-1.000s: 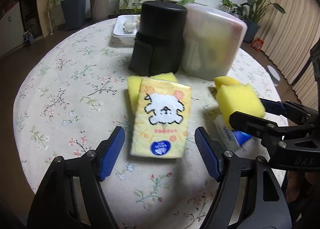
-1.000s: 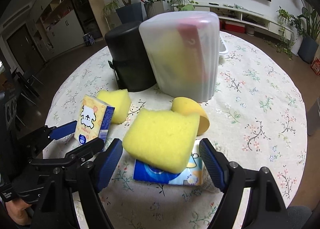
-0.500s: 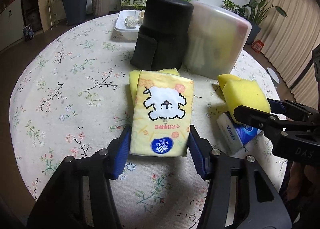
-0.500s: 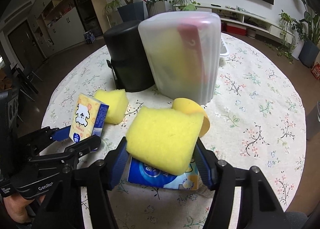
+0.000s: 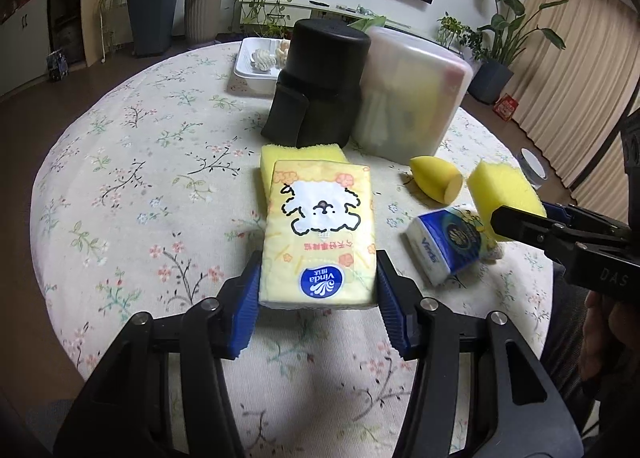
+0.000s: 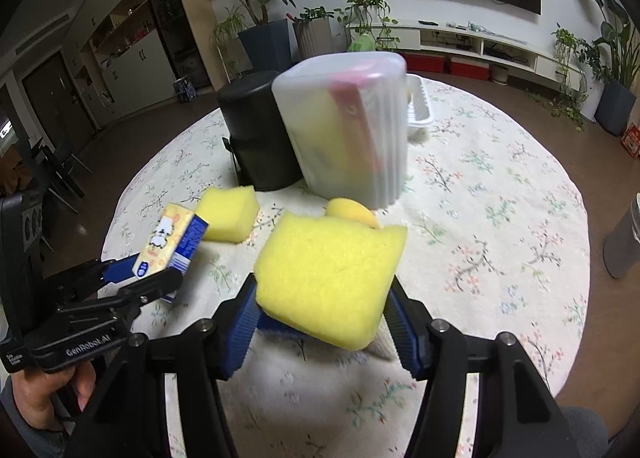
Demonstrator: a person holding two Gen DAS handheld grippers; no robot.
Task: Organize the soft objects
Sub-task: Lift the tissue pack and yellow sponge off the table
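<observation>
My left gripper (image 5: 318, 290) has its blue pads against both sides of a yellow tissue pack (image 5: 320, 226) with a white dog drawing, jaws still closing, the pack raised off the floral table (image 5: 120, 178). My right gripper (image 6: 322, 310) is closing on a big yellow sponge (image 6: 328, 270), pads pressed into its sides, just above a blue tissue pack (image 5: 444, 246). A second yellow sponge (image 5: 300, 152) lies behind the held pack. A yellow egg-shaped sponge (image 5: 434, 182) lies near the translucent bin.
A black cylindrical container (image 5: 320, 78) and a translucent bin (image 5: 412, 98) with soft items inside stand side by side at mid-table. A white tray (image 5: 256, 70) sits behind them. A grey can (image 6: 624, 242) stands off the table's right edge.
Both grippers went from wide open to closed on their objects. The left took the yellow tissue pack, the right the big sponge, and both have lifted slightly.
</observation>
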